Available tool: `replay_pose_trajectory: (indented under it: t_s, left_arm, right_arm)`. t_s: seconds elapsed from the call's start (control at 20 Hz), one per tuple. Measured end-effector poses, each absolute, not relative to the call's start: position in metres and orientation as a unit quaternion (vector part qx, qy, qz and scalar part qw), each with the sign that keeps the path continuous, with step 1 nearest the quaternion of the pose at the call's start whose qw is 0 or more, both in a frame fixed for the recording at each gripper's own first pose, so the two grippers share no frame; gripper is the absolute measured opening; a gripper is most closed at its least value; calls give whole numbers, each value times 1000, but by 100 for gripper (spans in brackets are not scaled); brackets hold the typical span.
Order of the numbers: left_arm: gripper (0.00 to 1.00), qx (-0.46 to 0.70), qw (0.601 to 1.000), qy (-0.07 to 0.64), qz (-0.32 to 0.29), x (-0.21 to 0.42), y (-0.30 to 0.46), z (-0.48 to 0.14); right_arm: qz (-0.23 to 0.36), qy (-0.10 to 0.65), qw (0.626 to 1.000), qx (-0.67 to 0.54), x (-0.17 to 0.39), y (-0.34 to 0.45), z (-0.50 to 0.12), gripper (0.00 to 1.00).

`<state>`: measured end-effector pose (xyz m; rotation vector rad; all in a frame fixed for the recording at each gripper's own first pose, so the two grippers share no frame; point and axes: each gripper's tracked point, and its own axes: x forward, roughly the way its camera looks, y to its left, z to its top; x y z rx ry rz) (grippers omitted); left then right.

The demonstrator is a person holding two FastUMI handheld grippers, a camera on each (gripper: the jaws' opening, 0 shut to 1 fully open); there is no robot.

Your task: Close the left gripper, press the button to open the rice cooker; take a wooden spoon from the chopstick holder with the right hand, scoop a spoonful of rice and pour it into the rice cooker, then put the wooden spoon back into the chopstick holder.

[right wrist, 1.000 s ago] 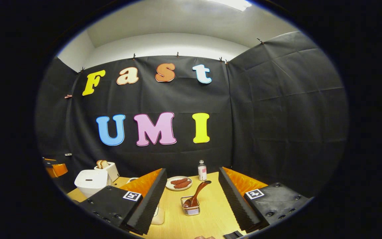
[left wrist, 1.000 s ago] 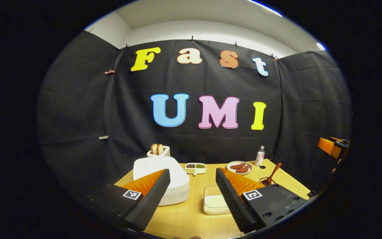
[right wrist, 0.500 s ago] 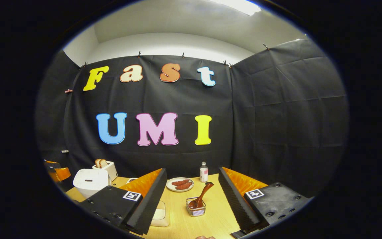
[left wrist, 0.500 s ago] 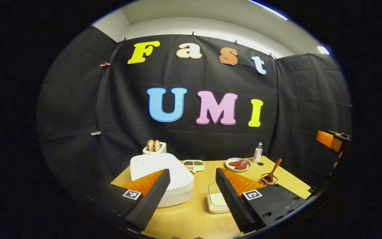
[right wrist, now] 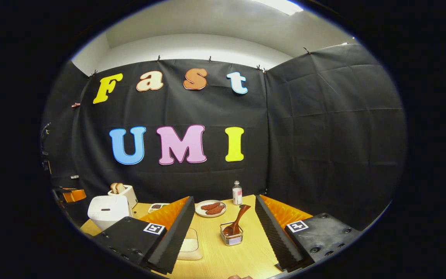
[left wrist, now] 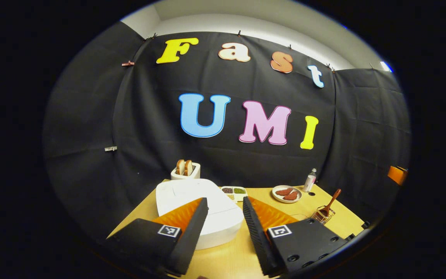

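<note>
A: So, the left gripper (left wrist: 225,228) has its jaws apart over the rice cooker (left wrist: 199,209) at 12 o'clock?

B: Yes; bring them together first, then press squarely. The right gripper (right wrist: 223,232), jaws apart, faces the wooden spoon (right wrist: 238,223).

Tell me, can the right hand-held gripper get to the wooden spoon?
Probably yes. The right hand-held gripper is open, and the wooden spoon leans in its holder straight ahead, with only bare table between them.
</note>
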<state>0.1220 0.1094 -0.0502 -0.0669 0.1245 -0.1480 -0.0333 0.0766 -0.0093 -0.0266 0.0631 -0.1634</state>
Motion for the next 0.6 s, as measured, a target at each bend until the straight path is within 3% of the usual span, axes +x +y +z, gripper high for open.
replay_pose_trajectory:
  t_s: [0.05,0.2,0.25,0.3,0.6]
  left_arm:
    - [57,-29,995,67,-74,131,113,-53]
    - [35,-45,993,90,-56,158,126,-64]
    - [19,-47,993,97,-45,165,132,-67]
    - [12,-48,993,106,-34,176,139,-73]
    - [7,-46,986,142,-70,220,132,-94]
  right_arm:
    - [-84,33,996,-17,-36,76,-10,98]
    - [-88,40,995,-26,-45,73,-15,98]
    - [-90,43,995,-28,-49,72,-16,98]
    - [-92,46,994,-29,-52,71,-17,98]
    - [-122,53,990,-37,-77,53,-20,98]
